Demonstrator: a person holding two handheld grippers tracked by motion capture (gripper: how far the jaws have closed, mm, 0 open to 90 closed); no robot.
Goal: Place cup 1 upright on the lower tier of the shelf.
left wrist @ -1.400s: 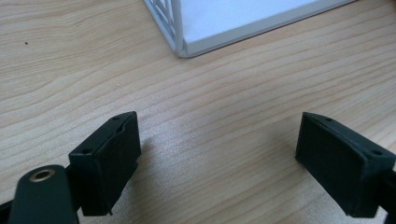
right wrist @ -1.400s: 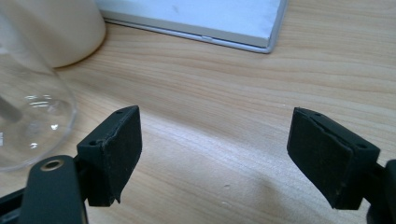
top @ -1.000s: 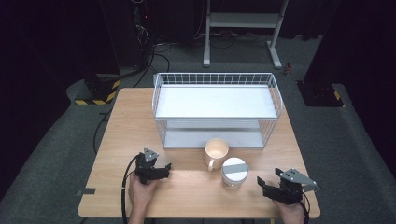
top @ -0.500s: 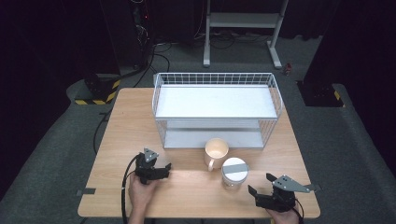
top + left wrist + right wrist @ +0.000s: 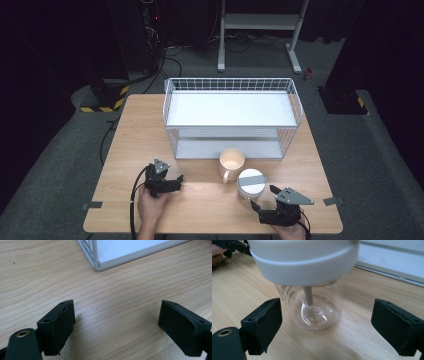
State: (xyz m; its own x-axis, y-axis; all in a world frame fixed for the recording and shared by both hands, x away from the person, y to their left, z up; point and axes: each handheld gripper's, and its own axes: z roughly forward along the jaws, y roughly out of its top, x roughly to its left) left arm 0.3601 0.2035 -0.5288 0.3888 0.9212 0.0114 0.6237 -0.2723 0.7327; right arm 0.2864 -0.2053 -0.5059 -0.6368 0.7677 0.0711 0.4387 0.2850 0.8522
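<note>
Right claw (image 5: 324, 322) just opened wide, facing jar (image 5: 312, 290); left claw (image 5: 115, 322) open, empty.

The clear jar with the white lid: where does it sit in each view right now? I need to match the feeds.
High view: clear jar stands right of centre near the table's front, just right of the mug, ahead of the right gripper.
Left gripper view: the jar is not in it.
Right gripper view: jar top centre, ahead of the open jaws.
Shared landmark: the white wire rack.
</note>
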